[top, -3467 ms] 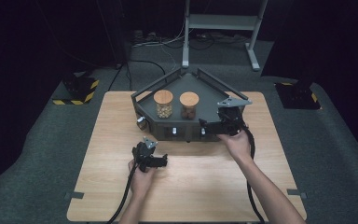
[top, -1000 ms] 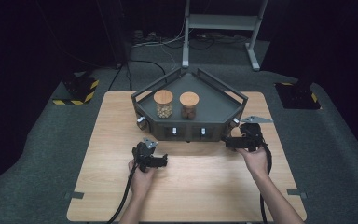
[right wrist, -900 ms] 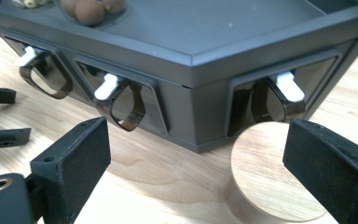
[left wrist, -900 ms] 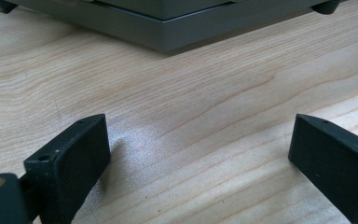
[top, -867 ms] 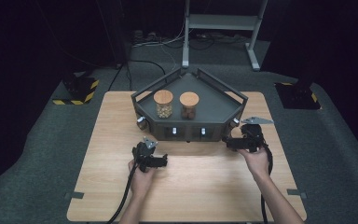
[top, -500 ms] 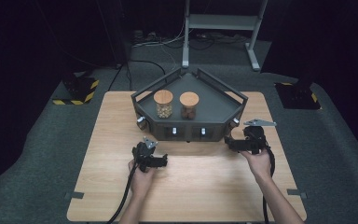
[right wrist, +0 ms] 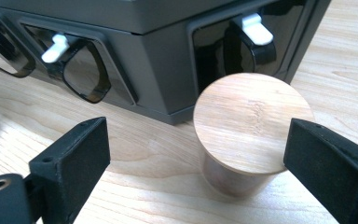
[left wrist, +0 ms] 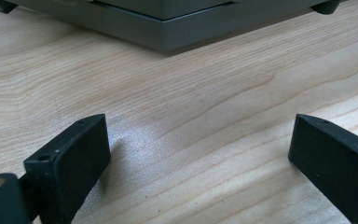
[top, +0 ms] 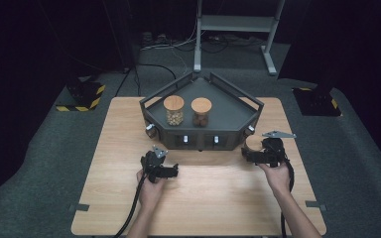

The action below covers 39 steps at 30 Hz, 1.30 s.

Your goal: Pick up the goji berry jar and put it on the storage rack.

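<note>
Overhead first: my right gripper (top: 252,153) sits at the right front corner of the dark tray (top: 238,97), and the wood-lidded jar (top: 252,143) stands on the table (top: 218,198) just ahead of its jaws, close against the tray's front wall. My left gripper (top: 171,172) rests low on the table, well to the left of the jar, with bare wood between it and the tray. Two more jars (top: 173,109) stand upright inside the tray, beyond both grippers.

Left gripper view: I see my left gripper (left wrist: 198,149) spread wide, nothing between the jaws but wood grain. The tray's base edge (left wrist: 168,32) runs across ahead of it.

Right gripper view: my right gripper (right wrist: 196,154) is released, jaws wide apart. The jar (right wrist: 253,122) stands upright between them, nearer the right-hand jaw, whose tip overlaps the lid's rim in this picture; I cannot tell whether it touches. The left-hand jaw is well clear of it. Just behind the jar is the tray's front panel with white switches (right wrist: 256,28) set in glossy recesses.
</note>
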Each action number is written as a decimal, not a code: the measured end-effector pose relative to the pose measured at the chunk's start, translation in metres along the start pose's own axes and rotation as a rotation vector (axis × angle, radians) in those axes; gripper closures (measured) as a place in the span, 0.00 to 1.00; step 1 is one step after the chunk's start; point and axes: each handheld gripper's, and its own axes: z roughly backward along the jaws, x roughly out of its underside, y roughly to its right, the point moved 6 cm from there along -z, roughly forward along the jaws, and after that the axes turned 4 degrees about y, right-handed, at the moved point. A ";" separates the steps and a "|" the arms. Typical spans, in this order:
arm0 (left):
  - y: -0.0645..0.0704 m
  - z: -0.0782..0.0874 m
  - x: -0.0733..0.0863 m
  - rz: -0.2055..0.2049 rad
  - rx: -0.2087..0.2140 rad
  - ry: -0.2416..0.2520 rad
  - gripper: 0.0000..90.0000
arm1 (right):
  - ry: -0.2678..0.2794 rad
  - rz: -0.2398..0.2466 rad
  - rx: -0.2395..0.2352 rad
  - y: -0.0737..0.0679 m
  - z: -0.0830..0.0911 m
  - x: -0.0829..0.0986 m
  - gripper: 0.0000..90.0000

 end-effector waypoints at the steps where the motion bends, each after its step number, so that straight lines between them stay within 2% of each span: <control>1: 0.000 0.000 0.000 0.000 0.000 0.000 0.06 | -0.003 0.000 0.004 0.001 0.000 0.001 0.08; 26: 0.000 0.000 0.000 0.000 0.000 0.000 0.06 | -0.046 -0.014 0.058 0.016 -0.010 0.022 0.07; 39: 0.000 0.000 0.000 0.000 0.000 0.000 0.06 | -0.087 -0.035 0.081 0.021 -0.024 0.032 0.08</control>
